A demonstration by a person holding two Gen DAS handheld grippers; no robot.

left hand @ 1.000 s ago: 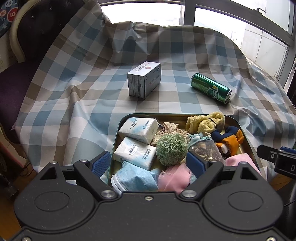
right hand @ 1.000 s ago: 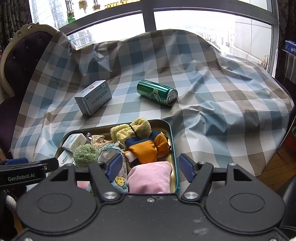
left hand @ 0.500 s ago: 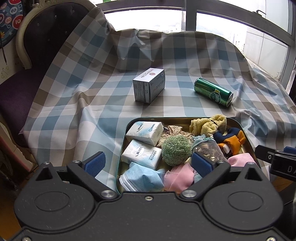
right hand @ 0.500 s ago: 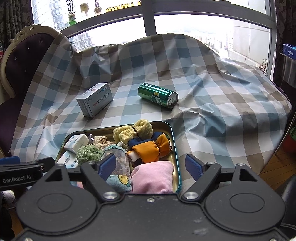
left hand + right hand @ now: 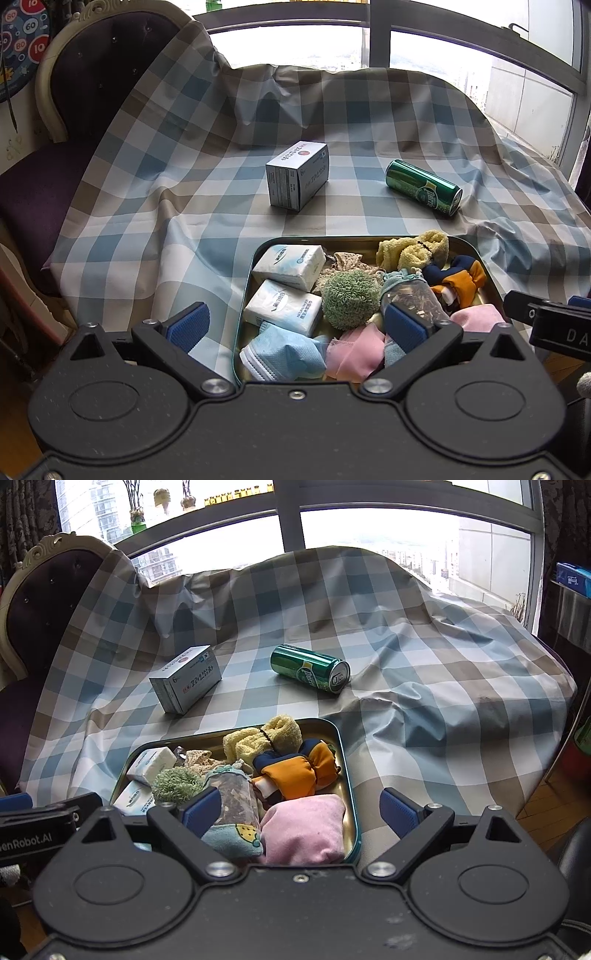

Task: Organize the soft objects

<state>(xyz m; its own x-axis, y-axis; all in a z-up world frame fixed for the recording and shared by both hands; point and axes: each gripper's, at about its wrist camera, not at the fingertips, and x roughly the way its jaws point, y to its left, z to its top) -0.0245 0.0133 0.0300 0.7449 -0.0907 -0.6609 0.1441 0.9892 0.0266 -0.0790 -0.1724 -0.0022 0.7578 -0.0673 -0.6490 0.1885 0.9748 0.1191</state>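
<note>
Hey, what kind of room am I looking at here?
Probably a home living space high in an apartment block: a large window overlooking towers, an ornate upholstered chair, and a checked tablecloth over the table.

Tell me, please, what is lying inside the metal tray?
The tray holds two tissue packs, a blue face mask, a green knitted ball, yellow and pink cloths and an orange-navy bundle. Whatever lies beneath them is covered.
</note>
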